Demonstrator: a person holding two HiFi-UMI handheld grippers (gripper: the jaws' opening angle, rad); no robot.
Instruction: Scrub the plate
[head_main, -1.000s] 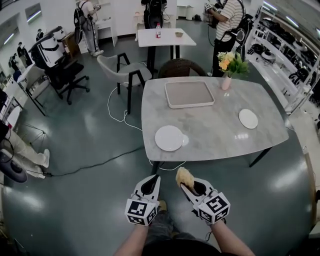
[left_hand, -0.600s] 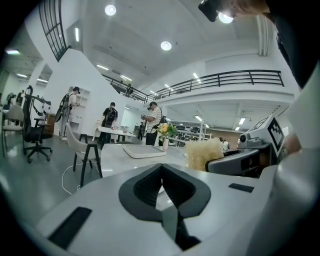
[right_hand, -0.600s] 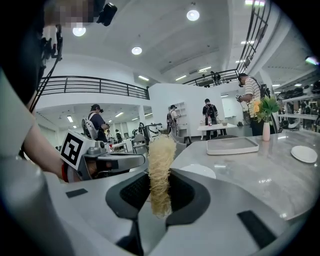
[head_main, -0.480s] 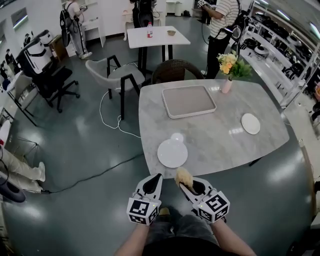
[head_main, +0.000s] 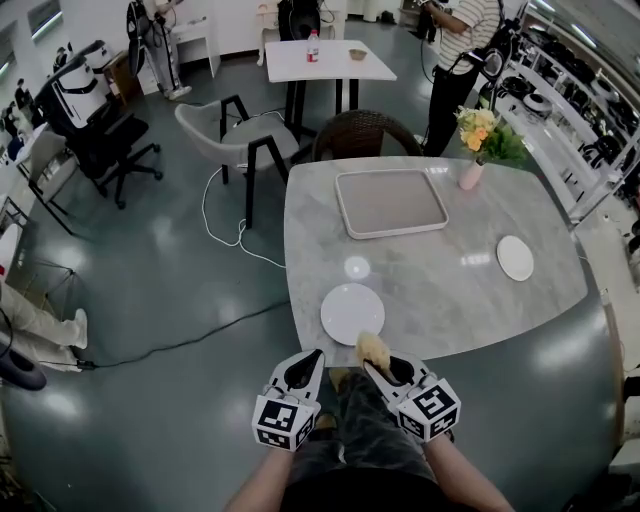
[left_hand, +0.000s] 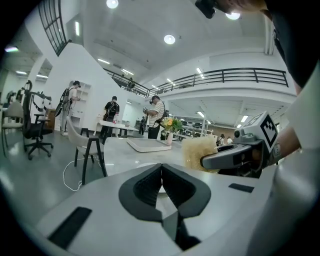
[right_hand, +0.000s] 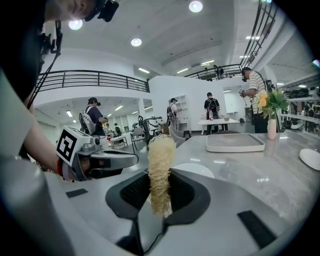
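One grey table (head_main: 450, 300) stands ahead. It bears a tray (head_main: 390, 202) at its far side, a vase (head_main: 470, 172) at the far right and a saucer (head_main: 515, 258) to the right. The plate (head_main: 352, 313) lies bare near the table's near edge, left of centre. Both grippers hang side by side at that edge. The left gripper (head_main: 308, 358) is clenched on nothing, its jaws pressed together. The right gripper (head_main: 374, 364) grasps a yellow scrubber (head_main: 372, 346), which stands upright between its jaws, with the plate just beyond it.
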